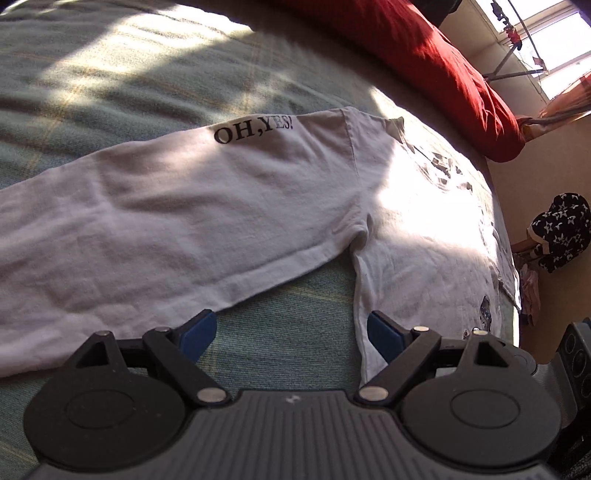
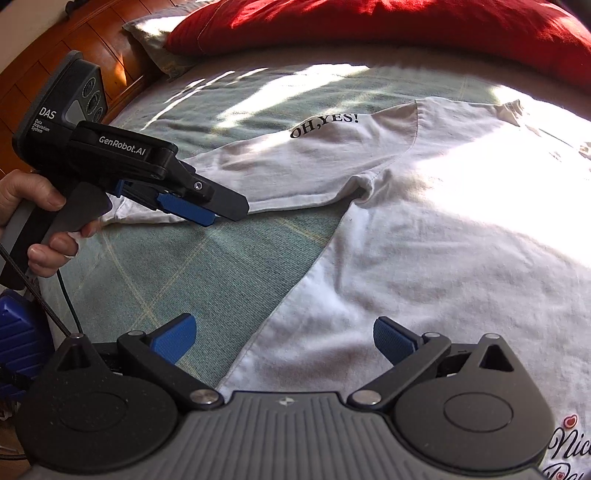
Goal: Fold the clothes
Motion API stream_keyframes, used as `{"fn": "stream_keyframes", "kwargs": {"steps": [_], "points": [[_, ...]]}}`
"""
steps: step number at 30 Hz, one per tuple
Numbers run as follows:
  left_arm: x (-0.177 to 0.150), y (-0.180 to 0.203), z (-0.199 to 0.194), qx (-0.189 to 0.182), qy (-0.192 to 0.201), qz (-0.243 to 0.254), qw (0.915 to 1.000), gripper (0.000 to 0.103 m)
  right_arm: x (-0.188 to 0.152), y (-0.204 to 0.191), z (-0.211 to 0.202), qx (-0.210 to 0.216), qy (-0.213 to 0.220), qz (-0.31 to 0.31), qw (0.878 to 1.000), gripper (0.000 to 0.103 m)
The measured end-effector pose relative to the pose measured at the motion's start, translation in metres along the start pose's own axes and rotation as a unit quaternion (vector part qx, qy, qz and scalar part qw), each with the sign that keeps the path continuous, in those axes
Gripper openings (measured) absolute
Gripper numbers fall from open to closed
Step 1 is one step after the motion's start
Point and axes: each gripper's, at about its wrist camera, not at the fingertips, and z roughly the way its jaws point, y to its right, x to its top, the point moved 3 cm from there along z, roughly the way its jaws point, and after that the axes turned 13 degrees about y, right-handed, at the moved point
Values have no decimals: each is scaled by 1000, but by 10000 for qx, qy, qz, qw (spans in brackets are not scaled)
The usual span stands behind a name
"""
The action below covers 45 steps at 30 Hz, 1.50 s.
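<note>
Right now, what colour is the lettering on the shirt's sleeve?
Black "OH, YES!" lettering on the white sleeve, clearest in the left wrist view.

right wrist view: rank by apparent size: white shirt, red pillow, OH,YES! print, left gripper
1. white shirt, covers most of the frame.
2. red pillow, cropped by the top edge, so its full extent is unclear.
3. left gripper, comparable to the pillow as seen; nearer the camera, so unsure.
4. OH,YES! print, clearly smallest.
</note>
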Motion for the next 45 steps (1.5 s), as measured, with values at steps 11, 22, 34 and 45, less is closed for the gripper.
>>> {"fn": "stream_keyframes", "kwargs": {"steps": [11,22,34,45], "points": [[-22,-21,-17,515,-117,117,9985,88,-5,-13,-2,-5,-66,-213,9998,103],[-13,-53,-18,1448,97,631,9874,90,-9,-18,36,-99,-263,-140,9995,103],[5,55,-4,1054,393,1798,9773,90,-2,30,-25,-663,429,-233,9966,103],[-35,172,68,470,386,1909,9797,90,-23,183,-112,-2060,759,-249,9753,103]]}}
